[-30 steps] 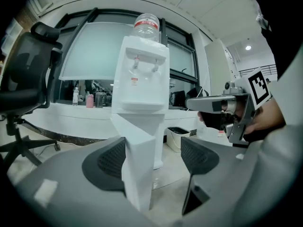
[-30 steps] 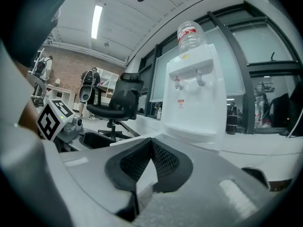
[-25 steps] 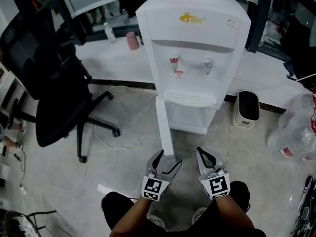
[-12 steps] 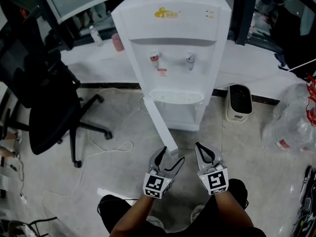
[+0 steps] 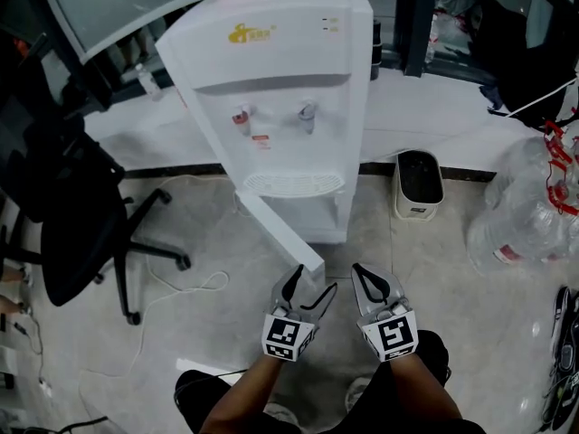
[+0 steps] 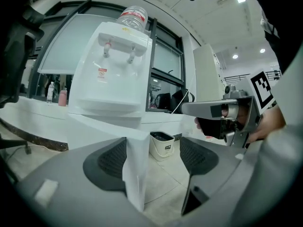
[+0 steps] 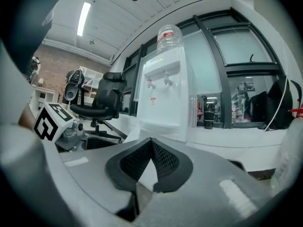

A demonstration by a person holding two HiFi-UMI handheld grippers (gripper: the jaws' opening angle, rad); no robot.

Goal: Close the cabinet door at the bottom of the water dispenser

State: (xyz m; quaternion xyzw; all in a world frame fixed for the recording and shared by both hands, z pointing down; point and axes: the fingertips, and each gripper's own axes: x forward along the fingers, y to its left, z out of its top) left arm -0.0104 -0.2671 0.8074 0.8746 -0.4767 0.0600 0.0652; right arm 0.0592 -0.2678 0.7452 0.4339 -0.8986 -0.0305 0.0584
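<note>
left gripper [image 5: 313, 284] jaws apart, right gripper [image 5: 358, 273] jaws together

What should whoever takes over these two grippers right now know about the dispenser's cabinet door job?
Left gripper: open, jaws straddling the free edge of the white cabinet door, not clamped.
Right gripper: shut, empty, beside the left one.
The door stands swung wide open at the bottom of the white water dispenser.
Done: left gripper placed at the door edge.
Left: push the door shut against the cabinet.
</note>
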